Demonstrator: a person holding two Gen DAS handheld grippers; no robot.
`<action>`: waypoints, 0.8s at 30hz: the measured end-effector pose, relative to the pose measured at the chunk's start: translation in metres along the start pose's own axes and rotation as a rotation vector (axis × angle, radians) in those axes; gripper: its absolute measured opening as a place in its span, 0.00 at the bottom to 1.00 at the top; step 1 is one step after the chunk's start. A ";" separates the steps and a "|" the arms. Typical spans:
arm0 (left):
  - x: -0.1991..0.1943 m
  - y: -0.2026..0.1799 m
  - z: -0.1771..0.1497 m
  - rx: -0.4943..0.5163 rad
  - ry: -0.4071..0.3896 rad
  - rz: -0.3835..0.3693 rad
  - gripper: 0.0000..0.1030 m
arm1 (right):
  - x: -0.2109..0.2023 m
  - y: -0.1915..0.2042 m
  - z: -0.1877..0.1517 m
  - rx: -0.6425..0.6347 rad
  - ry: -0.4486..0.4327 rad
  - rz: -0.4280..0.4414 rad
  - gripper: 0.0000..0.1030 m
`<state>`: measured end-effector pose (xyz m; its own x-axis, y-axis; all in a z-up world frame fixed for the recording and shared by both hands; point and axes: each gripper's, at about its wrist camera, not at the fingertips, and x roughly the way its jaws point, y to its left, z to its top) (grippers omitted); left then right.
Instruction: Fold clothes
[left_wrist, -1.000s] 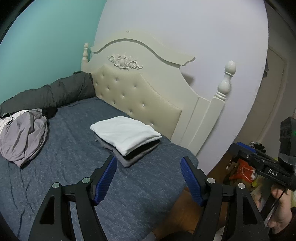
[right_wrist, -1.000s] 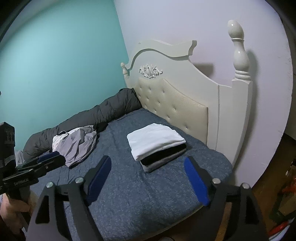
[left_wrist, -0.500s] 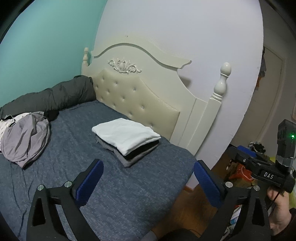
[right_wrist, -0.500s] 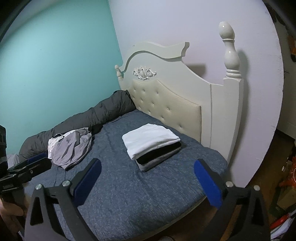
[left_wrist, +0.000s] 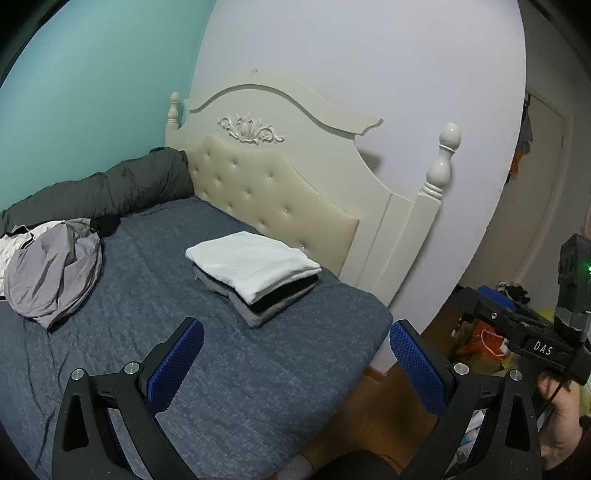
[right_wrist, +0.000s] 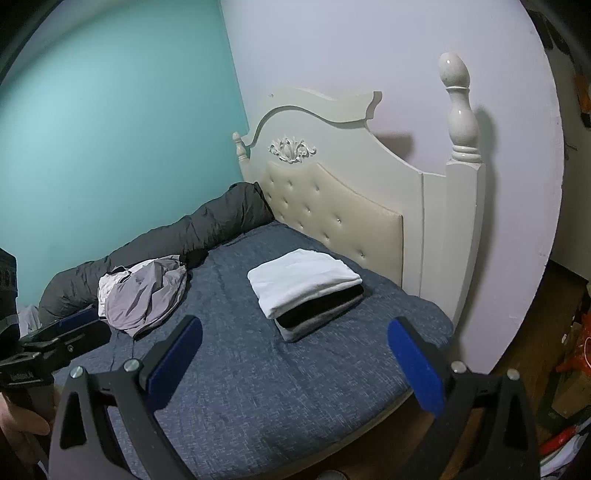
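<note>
So both grippers are up over the near edge of the dark blue-grey textured bedspread (left_wrist: 110, 332), tilted down a bit. The left gripper (left_wrist: 295, 347) has just been opening its blue-padded jaws and they now stand spread wide with nothing between them, same story for the right gripper (right_wrist: 293, 345): jaws just spread apart, only bed cover showing in the gap.

The neat stack of folded clothes (left_wrist: 255, 273), white piece on top, black under it, grey at the bottom, sits straight ahead of both grippers, near the cream tufted headboard (left_wrist: 273, 195) and well clear of the pads.

Off to the left and ahead lies a crumpled heap of light grey and white unfolded clothes (right_wrist: 144, 291), right beside a long dark grey rolled duvet (right_wrist: 207, 229) against the teal wall (right_wrist: 110, 129).
</note>
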<state>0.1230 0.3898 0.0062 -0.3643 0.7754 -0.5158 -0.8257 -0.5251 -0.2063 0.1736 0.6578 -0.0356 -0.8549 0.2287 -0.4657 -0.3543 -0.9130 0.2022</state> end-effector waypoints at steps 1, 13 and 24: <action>-0.001 0.000 0.000 0.000 0.000 0.002 1.00 | -0.001 0.001 0.000 -0.001 -0.003 0.000 0.98; -0.004 -0.001 -0.002 0.009 0.002 0.014 1.00 | -0.006 0.005 -0.003 -0.004 -0.008 -0.004 0.98; -0.005 -0.003 -0.006 0.025 0.000 0.013 1.00 | -0.007 0.005 -0.008 -0.009 0.000 -0.008 0.98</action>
<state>0.1301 0.3856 0.0042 -0.3749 0.7684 -0.5186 -0.8315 -0.5261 -0.1784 0.1805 0.6491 -0.0386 -0.8521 0.2354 -0.4674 -0.3572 -0.9143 0.1908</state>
